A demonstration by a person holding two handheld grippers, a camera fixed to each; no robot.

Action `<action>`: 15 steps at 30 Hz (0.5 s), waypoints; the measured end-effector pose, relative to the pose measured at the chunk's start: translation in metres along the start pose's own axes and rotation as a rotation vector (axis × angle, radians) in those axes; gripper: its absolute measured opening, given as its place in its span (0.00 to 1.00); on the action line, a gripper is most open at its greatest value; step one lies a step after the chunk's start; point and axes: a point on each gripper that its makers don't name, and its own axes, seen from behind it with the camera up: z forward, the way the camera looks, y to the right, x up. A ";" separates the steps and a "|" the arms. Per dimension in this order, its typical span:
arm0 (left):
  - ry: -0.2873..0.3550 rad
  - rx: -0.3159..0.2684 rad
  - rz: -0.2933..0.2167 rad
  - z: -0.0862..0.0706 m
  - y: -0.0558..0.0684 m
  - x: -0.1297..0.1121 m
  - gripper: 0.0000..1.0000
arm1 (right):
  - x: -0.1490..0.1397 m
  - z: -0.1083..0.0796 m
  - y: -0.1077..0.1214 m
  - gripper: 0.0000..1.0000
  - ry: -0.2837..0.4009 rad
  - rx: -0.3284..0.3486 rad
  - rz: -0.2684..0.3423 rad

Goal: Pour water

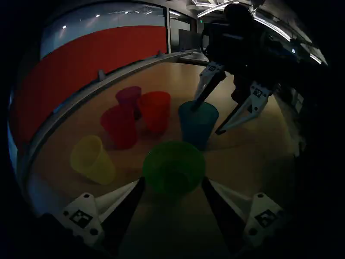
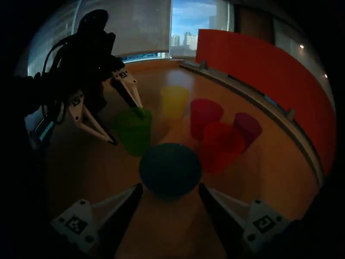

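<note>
On the dim wooden surface (image 1: pixel 250 155), a yellow cup (image 1: pixel 92 159) stands to the left of the green cup (image 1: pixel 174 166). Behind the green cup and to its left huddle a red cup (image 1: pixel 120 126), a purple cup (image 1: pixel 128 97) and an orange cup (image 1: pixel 154 110). The green cup is translucent and upright, and it sits between the spread fingers of the left gripper (image 1: pixel 172 183). Behind it to the right, a teal cup (image 1: pixel 198 123) stands between the parted fingers of the right gripper (image 1: pixel 208 118). I can't tell whether either gripper touches its cup.

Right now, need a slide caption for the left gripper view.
Left claw flanks the green cup; opposite, the right claw flanks the teal cup on the wooden table.
</note>
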 end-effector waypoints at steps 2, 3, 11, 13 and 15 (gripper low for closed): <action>0.002 0.012 -0.005 -0.004 -0.002 -0.002 0.94 | -0.003 -0.005 0.001 1.00 0.003 -0.010 0.007; 0.003 0.017 -0.009 -0.007 -0.002 -0.003 0.95 | -0.004 -0.008 0.002 1.00 0.006 -0.015 0.011; 0.015 0.076 -0.039 -0.032 -0.004 -0.013 0.97 | -0.015 -0.035 0.006 1.00 0.030 -0.068 0.045; 0.021 0.094 -0.048 -0.039 -0.004 -0.016 0.97 | -0.017 -0.042 0.006 1.00 0.040 -0.084 0.055; 0.029 0.112 -0.059 -0.045 -0.004 -0.017 0.97 | -0.019 -0.048 0.007 1.00 0.049 -0.097 0.065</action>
